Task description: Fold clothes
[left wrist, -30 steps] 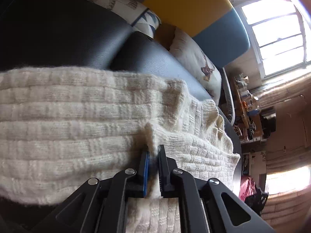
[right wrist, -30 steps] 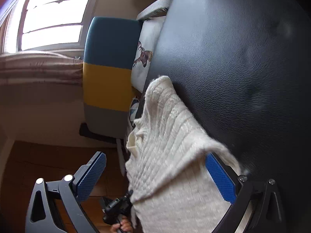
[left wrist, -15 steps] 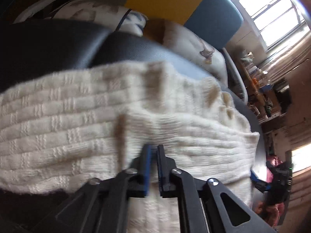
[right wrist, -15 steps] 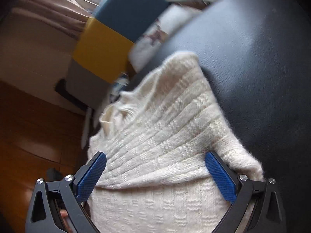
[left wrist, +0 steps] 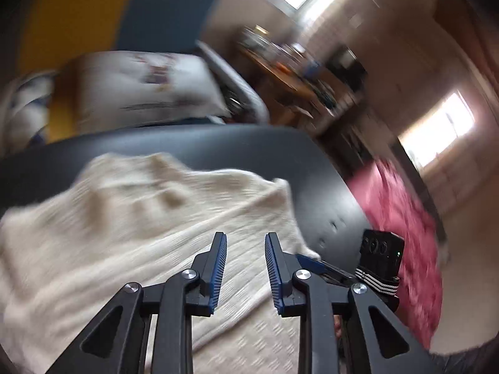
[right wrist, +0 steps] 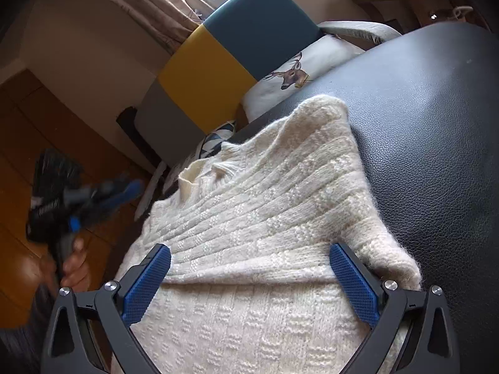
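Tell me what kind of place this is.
Most likely a lived-in room at home. A cream knit sweater lies on a black leather seat, a deer-print cushion rests on a yellow and teal chair, and curtains hang by a window above the wooden floor.

A cream cable-knit sweater (right wrist: 265, 218) lies folded on a black leather seat (right wrist: 436, 143), its upper layer doubled over the lower, with bare seat to its right. Behind the seat stands a blue, yellow and grey upholstered chair (right wrist: 230, 50), and a white deer-print cushion (right wrist: 299, 71) sits between the two. The right gripper (right wrist: 249, 277) straddles the sweater's near fold, while the left gripper (left wrist: 244, 268) hangs above the sweater's left part.
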{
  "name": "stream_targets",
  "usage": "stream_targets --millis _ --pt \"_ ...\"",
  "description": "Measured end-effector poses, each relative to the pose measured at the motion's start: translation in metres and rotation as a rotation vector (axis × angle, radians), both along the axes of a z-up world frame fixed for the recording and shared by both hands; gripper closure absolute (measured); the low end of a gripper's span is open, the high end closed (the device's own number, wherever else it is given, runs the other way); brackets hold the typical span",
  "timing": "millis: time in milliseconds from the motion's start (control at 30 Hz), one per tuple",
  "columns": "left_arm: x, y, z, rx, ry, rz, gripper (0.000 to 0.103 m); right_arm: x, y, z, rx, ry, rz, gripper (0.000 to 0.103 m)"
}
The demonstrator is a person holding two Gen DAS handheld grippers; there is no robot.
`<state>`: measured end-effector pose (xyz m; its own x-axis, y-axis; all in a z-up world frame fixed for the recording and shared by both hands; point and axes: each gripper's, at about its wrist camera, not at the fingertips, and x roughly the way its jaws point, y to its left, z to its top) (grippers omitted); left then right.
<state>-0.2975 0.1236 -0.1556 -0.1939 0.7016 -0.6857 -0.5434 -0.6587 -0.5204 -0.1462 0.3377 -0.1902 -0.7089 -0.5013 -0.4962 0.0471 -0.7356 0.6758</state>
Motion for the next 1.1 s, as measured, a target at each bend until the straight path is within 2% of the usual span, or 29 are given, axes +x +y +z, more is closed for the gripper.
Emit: stream_targets --millis 100,200,533,667,700,733,767,833,867,933,967,1100 --pt "-0.026 0.059 -0.007 -0.055 -0.013 -0.139 0.077 0.002 0.006 -0.003 -0.047 0.018 0.011 0.0" --pt "-0.055 0.098 -0.021 -0.09 -0.059 -0.238 0.076 0.004 0.01 -0.004 -0.081 0.035 0.027 0.0" --pt "-0.1 0.151 -0.063 -0.133 -0.162 -0.45 0.067 0.006 0.013 -0.005 -0.121 0.06 0.039 0.0" --pt "-0.103 0.158 -0.074 -0.118 -0.227 -0.494 0.07 0.007 0.012 -0.005 -0.117 0.061 0.037 0.0" --pt "-0.098 0.16 -0.073 -0.115 -0.212 -0.504 0.078 0.007 0.012 -0.004 -0.113 0.06 0.036 0.0" --pt "-0.092 0.16 -0.069 -0.107 -0.183 -0.513 0.093 0.007 0.011 -0.004 -0.107 0.059 0.035 0.0" --pt "-0.084 0.159 -0.063 -0.099 -0.127 -0.514 0.098 0.007 0.01 -0.004 -0.102 0.058 0.034 0.0" --pt "-0.071 0.158 -0.052 -0.112 -0.007 -0.489 0.097 0.007 0.009 -0.004 -0.092 0.057 0.031 0.0" --pt "-0.067 0.159 -0.052 -0.146 0.049 -0.466 0.097 0.006 0.008 -0.004 -0.087 0.056 0.03 0.0" --pt "-0.065 0.164 -0.07 -0.294 0.138 -0.421 0.096 0.006 0.008 -0.003 -0.079 0.054 0.029 0.0" --pt "-0.063 0.165 -0.076 -0.336 0.17 -0.407 0.096 0.006 0.008 -0.003 -0.078 0.053 0.028 0.0" --pt "-0.056 0.161 -0.074 -0.327 0.218 -0.36 0.095 0.006 0.008 -0.003 -0.072 0.052 0.026 0.0"
